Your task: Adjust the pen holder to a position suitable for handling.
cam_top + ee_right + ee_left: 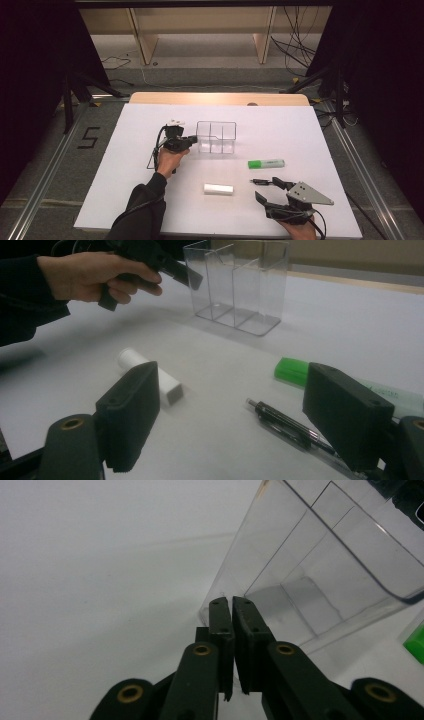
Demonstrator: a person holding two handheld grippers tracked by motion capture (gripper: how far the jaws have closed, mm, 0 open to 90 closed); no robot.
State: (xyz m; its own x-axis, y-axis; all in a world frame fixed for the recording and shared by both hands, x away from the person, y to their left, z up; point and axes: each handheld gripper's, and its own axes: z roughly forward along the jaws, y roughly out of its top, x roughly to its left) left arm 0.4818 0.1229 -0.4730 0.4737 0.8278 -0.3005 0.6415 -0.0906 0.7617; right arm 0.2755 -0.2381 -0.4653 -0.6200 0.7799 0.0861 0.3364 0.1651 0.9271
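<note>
Nothing sits in the clear box point(216, 136) yet — the pen point(264, 182), green marker point(266, 163) and white stick point(218, 189) lie on the table point(125, 165), the left gripper point(190, 141) pinched together empty at the box wall, the right gripper point(269, 192) wide apart near the pen.

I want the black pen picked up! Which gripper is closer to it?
The right gripper. It sits just beside the black pen, jaws open. The left gripper is far off across the table, against the clear organizer.
</note>
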